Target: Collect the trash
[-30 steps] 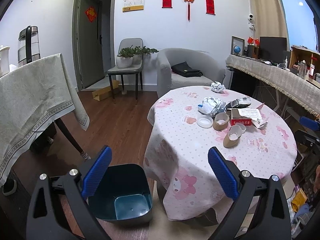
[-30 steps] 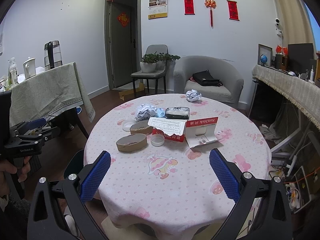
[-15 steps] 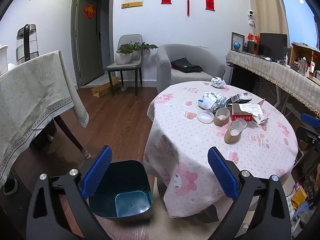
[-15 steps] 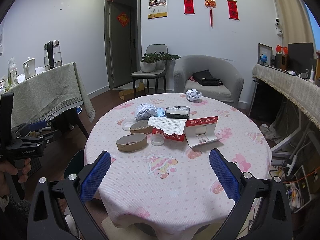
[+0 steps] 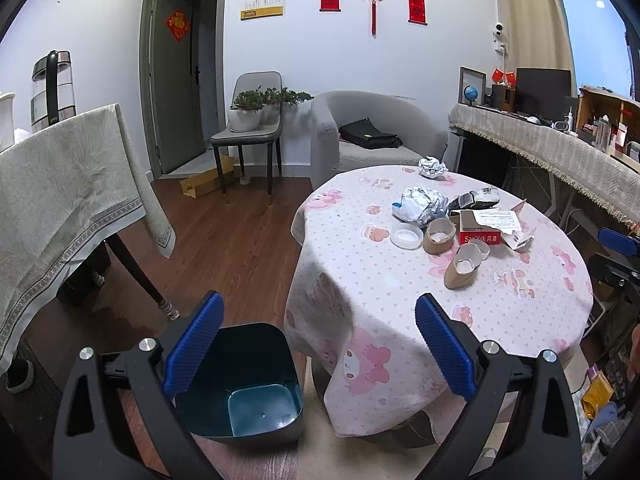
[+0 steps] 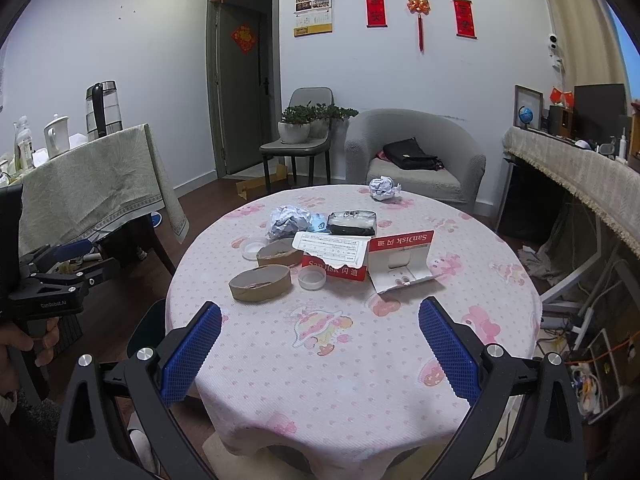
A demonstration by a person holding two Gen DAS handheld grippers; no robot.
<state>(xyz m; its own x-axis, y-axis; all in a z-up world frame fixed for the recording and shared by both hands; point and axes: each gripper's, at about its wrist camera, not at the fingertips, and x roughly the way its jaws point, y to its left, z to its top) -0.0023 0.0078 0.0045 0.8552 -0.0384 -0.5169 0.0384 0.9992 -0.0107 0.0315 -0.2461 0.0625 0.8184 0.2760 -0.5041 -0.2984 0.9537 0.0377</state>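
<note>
Left wrist view has been brought slightly closer to the table (image 5: 320, 264) than a second ago; the left gripper (image 5: 316, 344) is held wide open, empty, above the bin (image 5: 256, 360). Trash (cardboard ring (image 6: 260, 282), SanDisk box (image 6: 344, 260), foil ball (image 6: 290, 220)) is left untouched; right gripper (image 6: 320, 354) equally spread. Collection is judged not started.

Round table (image 6: 360, 360), pink cloth: 2 cardboard rings (image 6: 259, 282), 2 paper wads (image 6: 383, 188), torn SanDisk box (image 6: 384, 264).
</note>
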